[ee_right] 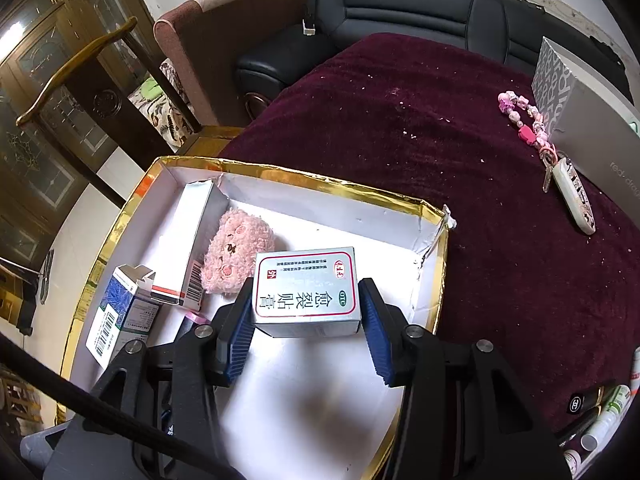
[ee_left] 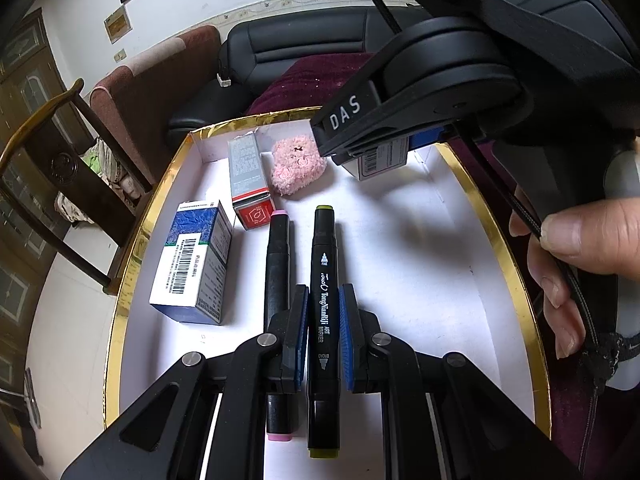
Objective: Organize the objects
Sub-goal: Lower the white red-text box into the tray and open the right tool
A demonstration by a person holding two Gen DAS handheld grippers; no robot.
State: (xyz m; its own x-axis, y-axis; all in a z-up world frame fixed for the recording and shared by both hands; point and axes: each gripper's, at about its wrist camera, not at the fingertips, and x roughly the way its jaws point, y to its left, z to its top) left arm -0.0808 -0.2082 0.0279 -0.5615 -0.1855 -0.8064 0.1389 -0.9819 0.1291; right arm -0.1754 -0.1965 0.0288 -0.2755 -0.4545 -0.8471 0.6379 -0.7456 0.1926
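A gold-rimmed white tray lies on a maroon cloth. My left gripper is shut on a black green-capped art marker, low over the tray floor. A pink-capped black marker lies just left of it. My right gripper is shut on a silver medicine box and holds it above the tray's far right part; that gripper also shows in the left wrist view. In the tray lie a blue-white box, a grey-red box and a pink plush toy.
A pink bead keychain with keys and a grey box lie on the maroon cloth at the right. Small tubes and bottles sit at the lower right edge. A black sofa and a wooden chair stand beyond the table.
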